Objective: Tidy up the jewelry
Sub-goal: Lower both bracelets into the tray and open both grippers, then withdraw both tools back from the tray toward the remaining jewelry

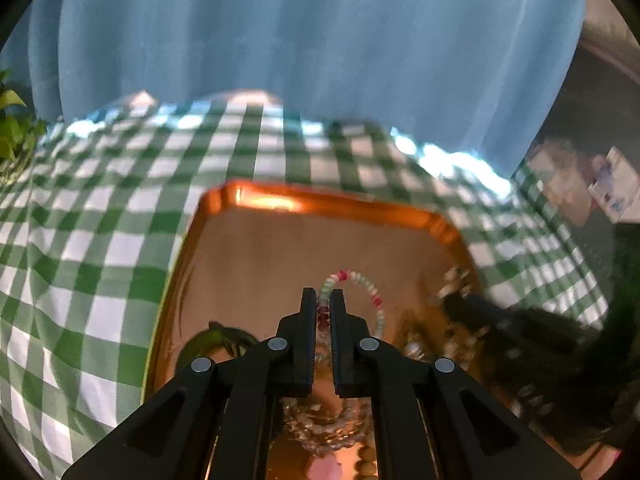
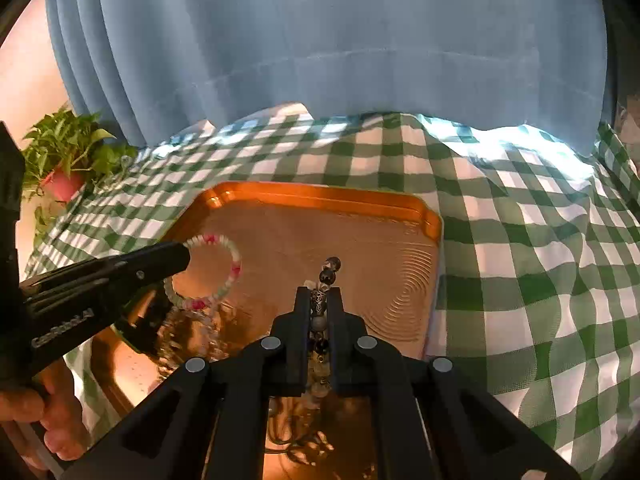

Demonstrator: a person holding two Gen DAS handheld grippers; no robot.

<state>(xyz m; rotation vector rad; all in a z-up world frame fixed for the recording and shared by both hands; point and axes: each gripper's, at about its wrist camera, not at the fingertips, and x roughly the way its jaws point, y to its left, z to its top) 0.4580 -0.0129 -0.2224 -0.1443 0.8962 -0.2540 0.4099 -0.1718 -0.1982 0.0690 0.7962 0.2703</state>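
Two bracelets are up off the copper tray [image 2: 320, 196] at once, and that is the main hazard: the tangle of other jewelry [image 2: 192, 332] heaped at the tray's near end looks to trail from the lifted loops, so pulling either one away could drag neighbours out or snag and stretch the elastic. A pinch on round beads may also slip and drop a strand onto the checked tablecloth [image 2: 520, 248] over the counter. The left hand-held gripper [image 1: 324, 300] is closed almost fully, clamping the pink, white and pale-green beaded bracelet [image 1: 362, 280], which hangs as an open ring above the tray. The right hand-held gripper [image 2: 319, 296] is likewise nearly closed, nipping a dark-and-silver beaded bracelet [image 2: 330, 270] over the tray's middle.
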